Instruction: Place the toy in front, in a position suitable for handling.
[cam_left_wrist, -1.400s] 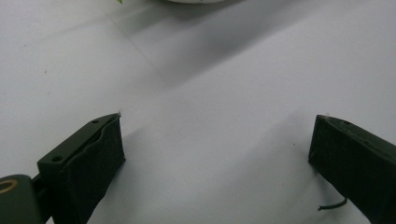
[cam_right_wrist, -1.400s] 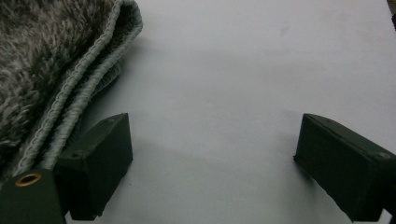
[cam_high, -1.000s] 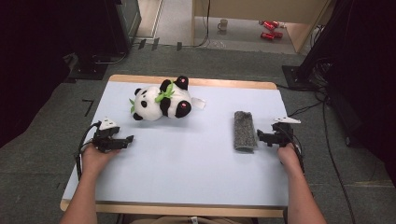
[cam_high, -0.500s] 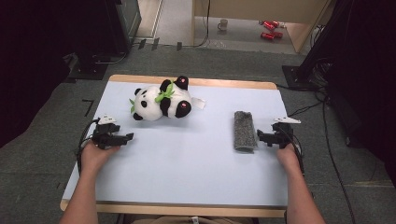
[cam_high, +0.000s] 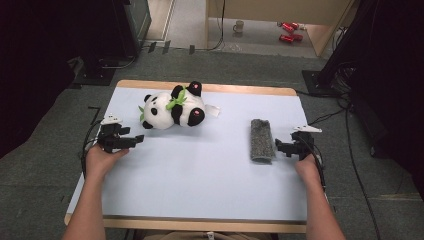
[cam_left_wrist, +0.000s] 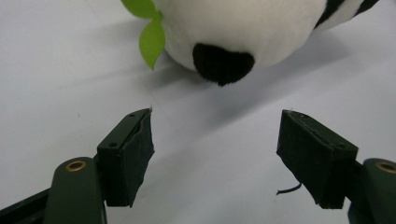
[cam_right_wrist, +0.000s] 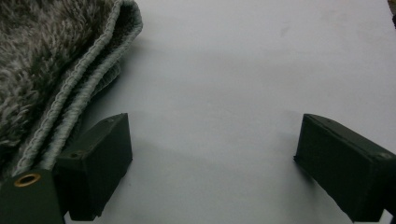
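Note:
A black-and-white plush panda (cam_high: 172, 110) with green leaves lies on its side at the back left of the pale table (cam_high: 200, 190). My left gripper (cam_high: 134, 141) hovers just in front of it and to its left, open, jaws pointing right. In the left gripper view the panda's white body and black paw (cam_left_wrist: 223, 63) lie just beyond the empty left gripper (cam_left_wrist: 217, 126). A folded grey fluffy towel (cam_high: 261, 140) lies at the right. My right gripper (cam_high: 278, 148) sits at its right edge, open. In the right gripper view the towel (cam_right_wrist: 46, 70) lies beside the left jaw, with nothing between the right gripper's (cam_right_wrist: 212, 135) jaws.
The table has a wooden rim (cam_high: 200, 222). Beyond it, on the floor, stand a mug (cam_high: 239, 26), red cans (cam_high: 287, 31) and dark equipment with cables (cam_high: 350, 135). A white tag (cam_high: 212, 111) sticks out of the panda.
My left gripper has lifted a little off the table near the panda. The right gripper, panda and towel have stayed in place.

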